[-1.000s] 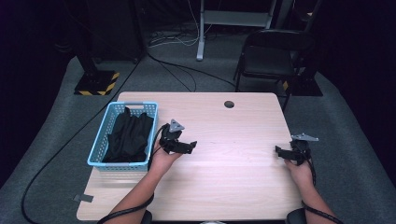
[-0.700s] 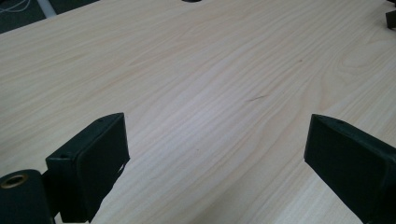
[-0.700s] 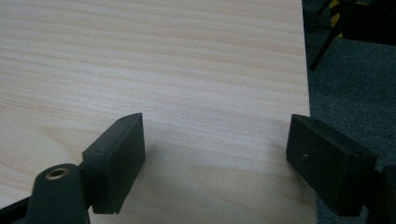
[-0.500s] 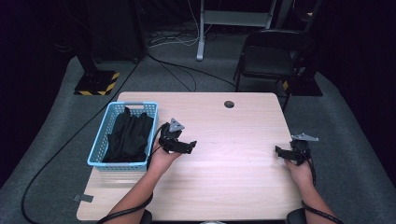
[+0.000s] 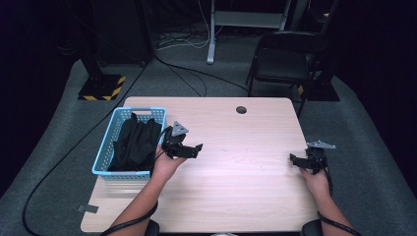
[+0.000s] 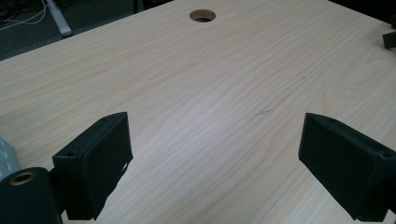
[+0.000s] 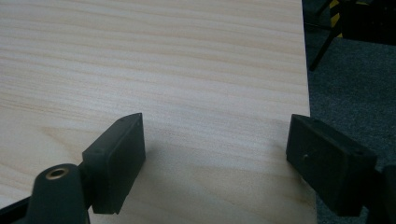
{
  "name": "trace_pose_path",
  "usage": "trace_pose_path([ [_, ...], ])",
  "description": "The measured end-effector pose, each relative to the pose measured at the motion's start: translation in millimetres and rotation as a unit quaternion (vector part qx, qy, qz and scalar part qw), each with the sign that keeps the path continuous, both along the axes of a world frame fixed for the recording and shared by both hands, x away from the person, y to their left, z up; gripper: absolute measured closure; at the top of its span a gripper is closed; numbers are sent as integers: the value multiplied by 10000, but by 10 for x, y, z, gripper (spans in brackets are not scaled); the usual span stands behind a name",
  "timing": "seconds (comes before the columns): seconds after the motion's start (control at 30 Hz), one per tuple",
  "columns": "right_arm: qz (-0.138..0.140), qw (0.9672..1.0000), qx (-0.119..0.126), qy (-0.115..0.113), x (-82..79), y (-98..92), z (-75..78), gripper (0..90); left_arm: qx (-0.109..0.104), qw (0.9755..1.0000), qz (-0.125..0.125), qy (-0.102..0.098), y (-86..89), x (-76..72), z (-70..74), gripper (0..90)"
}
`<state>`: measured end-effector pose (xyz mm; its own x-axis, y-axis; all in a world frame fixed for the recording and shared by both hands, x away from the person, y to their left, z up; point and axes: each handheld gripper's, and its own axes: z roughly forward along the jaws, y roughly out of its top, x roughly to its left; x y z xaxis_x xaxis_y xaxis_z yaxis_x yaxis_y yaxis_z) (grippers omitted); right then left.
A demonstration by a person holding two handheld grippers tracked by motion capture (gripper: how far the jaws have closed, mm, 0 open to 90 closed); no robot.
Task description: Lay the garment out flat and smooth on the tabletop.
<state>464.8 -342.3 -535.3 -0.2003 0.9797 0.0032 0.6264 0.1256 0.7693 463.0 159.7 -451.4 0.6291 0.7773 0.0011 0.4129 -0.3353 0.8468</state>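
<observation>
1. Change since the earlier high views: almost none. The left gripper (image 5: 189, 150) hovers at the same spot just right of the blue basket (image 5: 105, 156), and the right gripper (image 5: 301, 161) remains near the table's right edge. The black garment (image 5: 134, 145) has not shifted.
2. Meaning for the work: judged as a pause before the first pick; nothing has left the basket yet.
3. Left gripper state: jaws spread wide and empty, as the left gripper view shows over bare wooden table (image 6: 224, 93).
4. Right gripper state: jaws likewise spread, holding nothing, one jaw past the table edge above the grey floor.
5. Position of the garment: bundled inside the basket, just beside the left gripper on its left, behind its jaws, which point toward the table's middle. It lies well apart from the right gripper.
</observation>
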Motion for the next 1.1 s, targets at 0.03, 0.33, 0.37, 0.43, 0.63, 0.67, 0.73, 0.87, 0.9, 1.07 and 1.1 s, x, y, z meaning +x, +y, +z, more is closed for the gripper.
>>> trace_pose_path([
  [0.03, -1, 10000, 0, 1, 0, 0, 0, 186, -14, 10000, 25, 1, 15, 2, 9, 102],
  [0.33, 1, 10000, 0, 0, 0, 0, 0, 186, -46, 9999, 136, 58, 121, 26, 39, 131],
  [0.37, 0, 10000, 0, 1, 0, 0, 0, 186, -41, 9999, 150, 64, 134, 28, 45, 131],
  [0.43, 0, 10000, 0, 0, 0, 0, 0, 186, -72, 9997, 206, 52, 162, 31, 58, 131],
  [0.63, 0, 10000, 1, 0, 0, 0, 0, 186, -131, 9992, 379, 39, 267, 47, 91, 126],
  [0.67, 0, 10000, 0, 0, 0, 0, 0, 186, -139, 9991, 404, 23, 288, 48, 98, 125],
  [0.73, 0, 10000, 0, 0, 0, 0, 0, 186, -154, 9988, 457, -7, 330, 51, 110, 123],
  [0.87, 0, 10000, 0, 1, 0, 0, 0, 186, -166, 9983, 556, -17, 398, 59, 121, 118],
  [0.9, -1, 10000, 2, 1, 0, 0, 0, 186, -134, 9982, 581, -27, 415, 61, 124, 118],
  [1.07, 0, 10000, 1, 1, 0, 0, 0, 186, -130, 9972, 729, -49, 492, 71, 136, 118],
  [1.1, 0, 10000, 1, 1, 0, 0, 0, 186, -133, 9970, 756, -48, 507, 73, 138, 118],
])
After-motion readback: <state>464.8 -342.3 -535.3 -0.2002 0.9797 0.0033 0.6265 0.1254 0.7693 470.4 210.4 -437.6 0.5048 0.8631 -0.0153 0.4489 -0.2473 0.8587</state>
